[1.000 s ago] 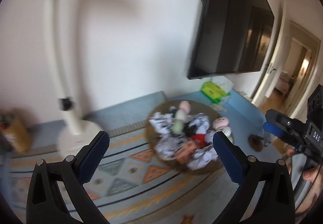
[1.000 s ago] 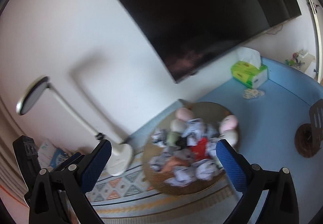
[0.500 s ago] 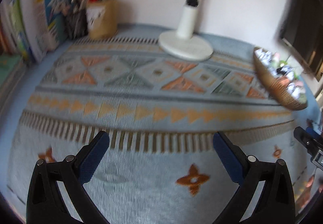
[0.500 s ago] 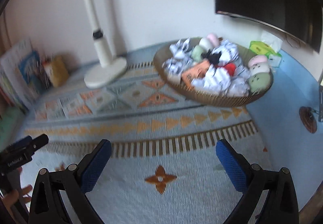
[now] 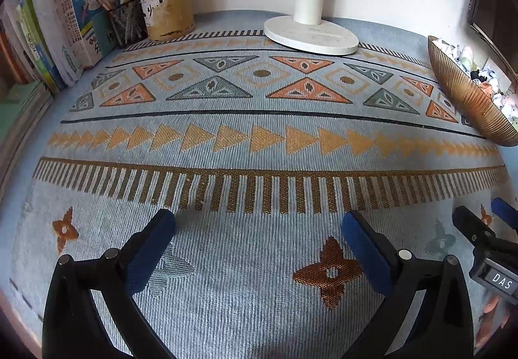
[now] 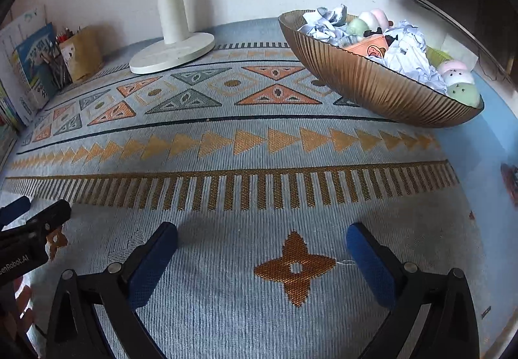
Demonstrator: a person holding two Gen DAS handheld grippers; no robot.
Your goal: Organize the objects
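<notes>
Patterned mat (image 5: pixel 259 119) (blue tabletop (image 6: pixel 479 145) beneath): lamp base (image 5: pixel 310 38), bowl (image 6: pixel 372 83).

Readable lettering on two grippers and a book

White letters "DAS" sit on the right gripper (image 5: pixel 485 239) at four o'clock in the left wrist view; "enRobot.AI", cut off at the edge, marks the left gripper (image 6: pixel 29 223) at nine o'clock in the right view. Chinese characters cover a blue book (image 5: pixel 92 12) at ten o'clock, too distorted to read reliably.

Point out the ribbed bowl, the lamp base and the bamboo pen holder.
ribbed bowl (image 6: pixel 372 83), right wrist view, outer ribbed wall.
lamp base (image 5: pixel 310 38), left wrist view, flat top.
bamboo pen holder (image 5: pixel 170 9), left wrist view, front wall.
</notes>
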